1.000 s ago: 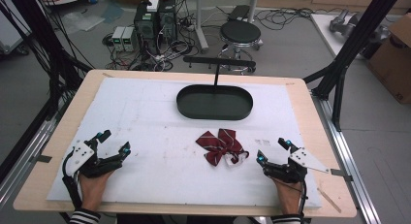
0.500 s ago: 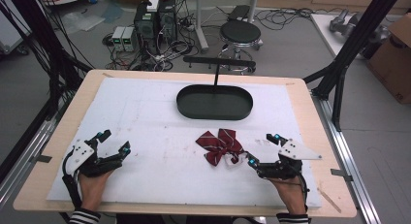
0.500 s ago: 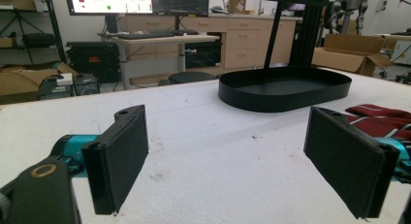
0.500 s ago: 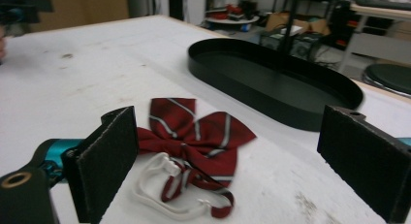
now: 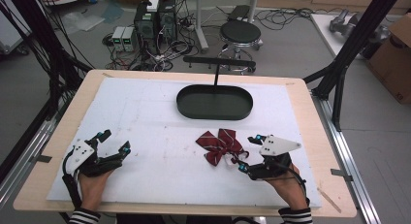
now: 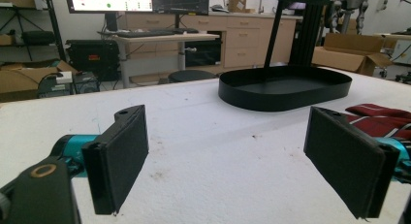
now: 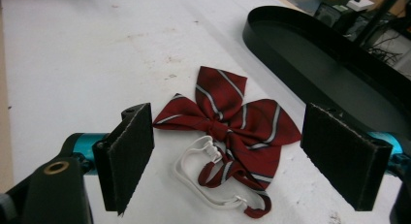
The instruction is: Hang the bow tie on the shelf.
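1. High view: the bow tie [image 5: 220,145] lies on the white table cover [image 5: 145,117], just left of the right gripper [image 5: 246,153] and well apart from the left gripper [image 5: 115,142]. The right hand [image 5: 283,183] is clearly the nearer one. The black tray [image 5: 214,102] sits beyond the bow tie, toward the far edge.
2. Left gripper view: the left gripper's jaws stand wide apart with only bare cover between them; the bow tie [image 6: 383,118] shows off to the right.
3. Right gripper view: the bow tie [image 7: 232,129] lies straight ahead between the jaws, wings spread across from pad to pad, white strap [image 7: 203,178] nearest the camera. The jaws have just been closing a little but remain well open, touching nothing.
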### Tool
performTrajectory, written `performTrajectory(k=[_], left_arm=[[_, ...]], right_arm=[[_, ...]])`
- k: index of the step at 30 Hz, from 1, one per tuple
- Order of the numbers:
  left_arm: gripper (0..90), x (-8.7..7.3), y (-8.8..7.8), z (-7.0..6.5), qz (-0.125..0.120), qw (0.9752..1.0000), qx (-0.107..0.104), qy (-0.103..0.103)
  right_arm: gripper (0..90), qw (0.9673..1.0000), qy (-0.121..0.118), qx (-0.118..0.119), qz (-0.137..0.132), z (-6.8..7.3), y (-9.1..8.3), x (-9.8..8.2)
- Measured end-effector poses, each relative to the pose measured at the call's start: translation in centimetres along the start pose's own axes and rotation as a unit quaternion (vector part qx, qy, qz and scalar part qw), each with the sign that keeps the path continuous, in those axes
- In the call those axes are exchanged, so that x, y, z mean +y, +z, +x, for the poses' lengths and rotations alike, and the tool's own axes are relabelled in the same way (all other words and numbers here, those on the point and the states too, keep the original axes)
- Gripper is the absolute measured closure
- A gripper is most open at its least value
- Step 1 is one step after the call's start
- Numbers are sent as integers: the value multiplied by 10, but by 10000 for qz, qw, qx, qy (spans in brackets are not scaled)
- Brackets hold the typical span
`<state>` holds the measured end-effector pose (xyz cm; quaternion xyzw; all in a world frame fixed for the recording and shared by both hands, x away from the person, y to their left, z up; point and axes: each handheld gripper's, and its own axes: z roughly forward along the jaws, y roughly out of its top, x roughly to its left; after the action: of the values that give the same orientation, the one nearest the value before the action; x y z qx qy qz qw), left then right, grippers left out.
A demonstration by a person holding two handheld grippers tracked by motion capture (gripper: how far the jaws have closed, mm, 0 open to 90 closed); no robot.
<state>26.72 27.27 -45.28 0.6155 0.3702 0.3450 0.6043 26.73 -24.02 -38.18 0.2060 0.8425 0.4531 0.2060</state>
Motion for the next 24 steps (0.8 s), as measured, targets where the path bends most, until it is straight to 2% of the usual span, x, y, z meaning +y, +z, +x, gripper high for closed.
performTrajectory(k=[2, 6, 9, 11, 15, 24], left_arm=[[163, 0, 0, 0, -1, 10000, 14, 4], [163, 0, 0, 0, 1, 10000, 15, -10], [163, 0, 0, 0, 7, 10000, 14, -2], [164, 0, 0, 0, 3, 10000, 8, -5], [164, 0, 0, 1, -6, 10000, 13, -31], [164, 0, 0, 1, -12, 10000, -5, -54]], right_arm=[[199, 9999, 38, 119, 86, 2, 4, 0], [236, 9989, -93, 300, 345, 5, 12, 0], [269, 9981, 52, 442, 419, 6, 17, -1], [312, 9972, 33, 579, 465, 8, 21, -1], [332, 9950, 63, 712, 695, 11, 30, -1], [464, 9914, 43, 794, 1035, 15, 47, 0]])
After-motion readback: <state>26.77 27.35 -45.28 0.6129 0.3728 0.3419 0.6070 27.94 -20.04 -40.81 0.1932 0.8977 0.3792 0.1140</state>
